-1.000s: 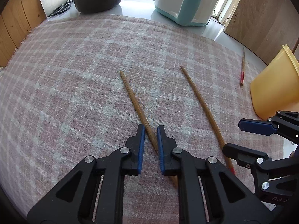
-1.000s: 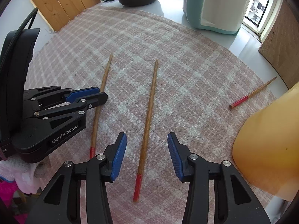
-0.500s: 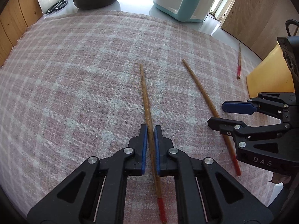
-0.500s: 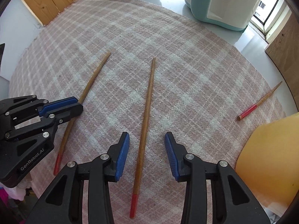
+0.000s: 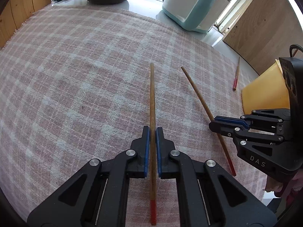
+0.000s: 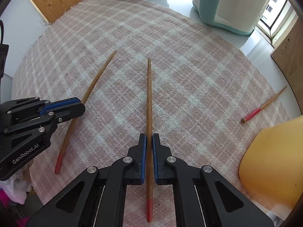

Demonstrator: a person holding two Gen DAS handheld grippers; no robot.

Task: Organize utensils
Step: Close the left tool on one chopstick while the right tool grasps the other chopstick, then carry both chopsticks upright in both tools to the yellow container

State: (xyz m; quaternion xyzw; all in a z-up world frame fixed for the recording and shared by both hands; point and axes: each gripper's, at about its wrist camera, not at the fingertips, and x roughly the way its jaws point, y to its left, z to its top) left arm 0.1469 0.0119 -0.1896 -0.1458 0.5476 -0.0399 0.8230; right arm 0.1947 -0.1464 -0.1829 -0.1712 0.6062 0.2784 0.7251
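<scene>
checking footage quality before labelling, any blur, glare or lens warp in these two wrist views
Left wrist view: sharp, no motion blur; fisheye bends the plaid cloth and the chopstick beside the one in the left gripper; window glare washes the countertop. Right wrist view: equally sharp around the right gripper, dark corner vignette, window blown out.

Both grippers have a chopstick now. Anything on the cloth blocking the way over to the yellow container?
Nothing visible does. Only a third red-tipped wooden chopstick lies on the pink checked cloth, near the yellow plastic container.
</scene>
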